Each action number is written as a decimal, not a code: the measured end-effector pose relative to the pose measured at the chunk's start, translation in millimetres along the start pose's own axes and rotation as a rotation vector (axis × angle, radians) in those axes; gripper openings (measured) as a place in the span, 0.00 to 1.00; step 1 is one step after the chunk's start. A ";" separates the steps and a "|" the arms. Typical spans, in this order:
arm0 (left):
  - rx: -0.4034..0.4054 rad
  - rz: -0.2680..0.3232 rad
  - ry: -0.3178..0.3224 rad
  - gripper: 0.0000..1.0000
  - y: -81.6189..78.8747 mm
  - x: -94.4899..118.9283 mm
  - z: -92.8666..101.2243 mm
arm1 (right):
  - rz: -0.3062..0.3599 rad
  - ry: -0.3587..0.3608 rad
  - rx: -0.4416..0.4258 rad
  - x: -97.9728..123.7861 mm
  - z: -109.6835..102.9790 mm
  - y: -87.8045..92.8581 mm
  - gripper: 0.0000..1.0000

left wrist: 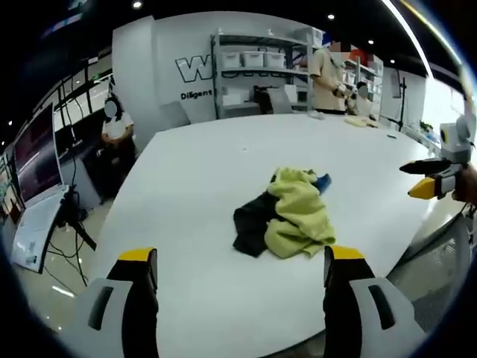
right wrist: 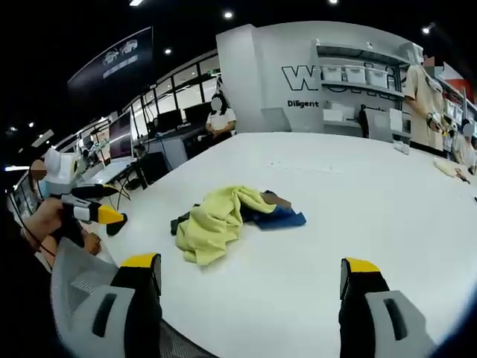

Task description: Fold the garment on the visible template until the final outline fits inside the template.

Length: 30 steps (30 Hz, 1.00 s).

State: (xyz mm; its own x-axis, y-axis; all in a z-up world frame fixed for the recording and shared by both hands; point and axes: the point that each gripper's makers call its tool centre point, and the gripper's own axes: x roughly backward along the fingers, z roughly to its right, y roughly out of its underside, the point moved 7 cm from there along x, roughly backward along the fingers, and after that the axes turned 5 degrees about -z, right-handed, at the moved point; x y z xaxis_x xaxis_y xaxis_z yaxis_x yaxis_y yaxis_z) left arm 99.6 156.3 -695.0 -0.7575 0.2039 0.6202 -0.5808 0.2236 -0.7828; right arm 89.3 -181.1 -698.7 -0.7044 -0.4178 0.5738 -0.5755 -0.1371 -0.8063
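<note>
The garment [left wrist: 287,212] lies crumpled mid-worktop [left wrist: 201,164], yellow-green cloth bunched over dark and blue fabric. It looks soft, light and limp; grip an outer hem or corner. Left tongs [left wrist: 240,270] and right tongs [right wrist: 251,280] are released, grasping nothing.

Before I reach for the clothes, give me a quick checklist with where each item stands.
1. Left gripper open and holding nothing: ok.
2. Right gripper open and holding nothing: ok.
3. Yellow garment in view of both cameras: ok.
4. Garment lying alone and flat: not ok, crumpled on a dark garment and a blue one.
5. Template outline on the table: cannot tell, none seen.
6. Clear path from both fingers to the pile: ok.
</note>
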 end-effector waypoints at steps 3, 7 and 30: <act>0.005 0.001 0.006 0.86 -0.8 -0.9 0.1 | 0.001 0.002 -0.001 -0.3 1.0 -0.4 0.99; 0.010 -0.001 0.010 0.86 -1.3 -2.8 -0.1 | 0.001 0.003 -0.006 -0.7 2.0 -0.8 0.99; 0.010 -0.003 0.003 0.83 -8.8 -8.0 -4.6 | 0.009 0.002 -0.012 -2.7 7.6 -3.7 0.99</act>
State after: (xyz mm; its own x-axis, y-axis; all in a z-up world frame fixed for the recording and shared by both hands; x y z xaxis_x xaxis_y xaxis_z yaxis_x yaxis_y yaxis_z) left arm 112.1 157.1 -692.9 -0.7551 0.2062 0.6224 -0.5855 0.2150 -0.7816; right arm 96.5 -186.3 -698.3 -0.7103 -0.4167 0.5673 -0.5742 -0.1231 -0.8094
